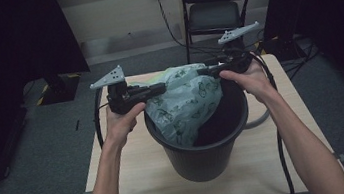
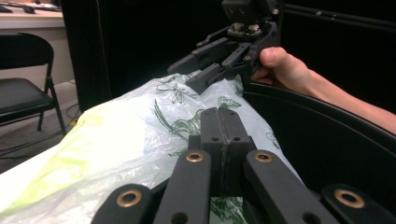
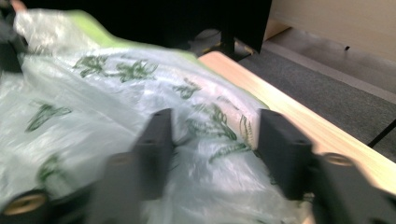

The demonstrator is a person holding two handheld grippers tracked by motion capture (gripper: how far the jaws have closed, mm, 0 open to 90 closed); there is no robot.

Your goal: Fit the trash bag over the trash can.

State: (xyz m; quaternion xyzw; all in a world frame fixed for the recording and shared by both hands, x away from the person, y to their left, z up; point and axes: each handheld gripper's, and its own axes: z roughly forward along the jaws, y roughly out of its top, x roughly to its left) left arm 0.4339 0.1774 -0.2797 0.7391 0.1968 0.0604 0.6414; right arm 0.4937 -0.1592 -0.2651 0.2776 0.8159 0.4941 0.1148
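Note:
A thin plastic bag (image 1: 185, 100) printed with green leaves hangs over the back left rim of a black bin (image 1: 204, 163) and down into it. My left gripper (image 1: 161, 87) comes in from the left, level with the bag's top edge. In the left gripper view its jaws (image 2: 219, 114) are pressed together on the bag (image 2: 116, 140). My right gripper (image 1: 204, 71) reaches in from the right at the bag's top. Its jaws (image 3: 212, 121) stand apart with bag film (image 3: 93, 93) between them, not pressed. The left gripper view also shows the right gripper (image 2: 189, 74) above the bag.
The bin stands mid-table on a light wooden table (image 1: 134, 167). Its dark inner wall (image 2: 327, 140) curves to the right of the bag. A black folding chair (image 1: 216, 10) is behind the table, with cables on the grey floor around it.

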